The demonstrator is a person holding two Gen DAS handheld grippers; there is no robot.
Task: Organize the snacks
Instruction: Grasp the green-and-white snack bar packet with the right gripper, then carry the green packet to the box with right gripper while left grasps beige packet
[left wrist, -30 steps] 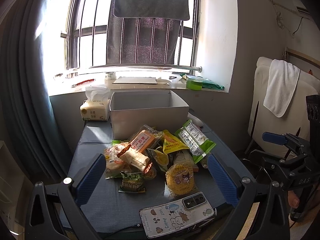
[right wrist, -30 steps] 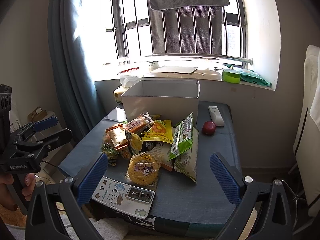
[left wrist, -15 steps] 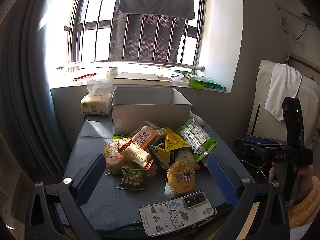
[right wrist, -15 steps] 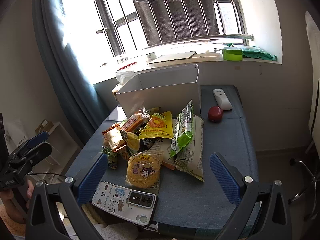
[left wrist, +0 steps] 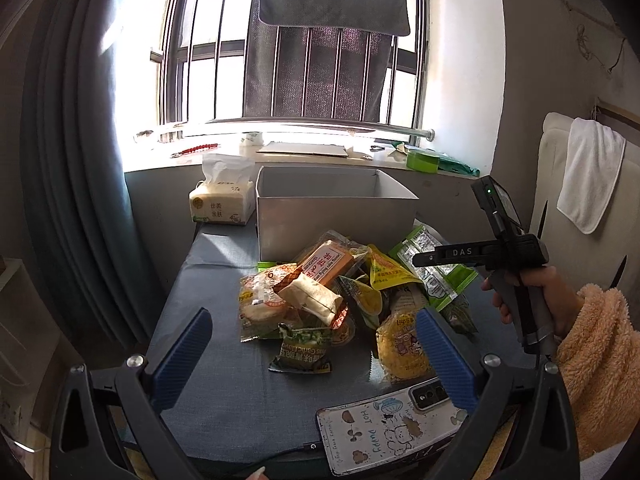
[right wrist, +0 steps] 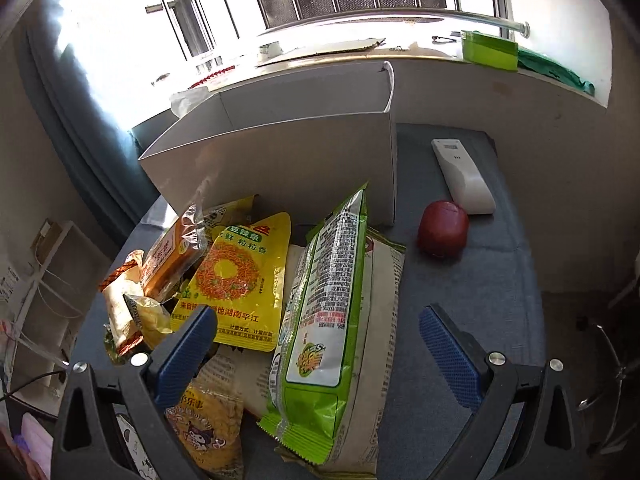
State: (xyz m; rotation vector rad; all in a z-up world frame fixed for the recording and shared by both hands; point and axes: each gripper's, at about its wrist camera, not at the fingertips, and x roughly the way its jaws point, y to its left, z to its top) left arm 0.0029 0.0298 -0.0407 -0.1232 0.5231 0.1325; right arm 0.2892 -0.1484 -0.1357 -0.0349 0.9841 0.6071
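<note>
Right wrist view: right hand-held gripper (right wrist: 318, 340), fingers apart, hovers above green packet (right wrist: 324, 312); next, close on it.

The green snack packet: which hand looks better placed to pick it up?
Probably the right. Its open gripper sits low over the green packet, which lies between the fingers. The left gripper is open too, but nearer the small dark green packet.

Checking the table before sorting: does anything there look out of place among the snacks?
A phone lies at the table's near edge, partly overhanging; a white remote and a small red round object sit right of the box. None are snacks.
</note>
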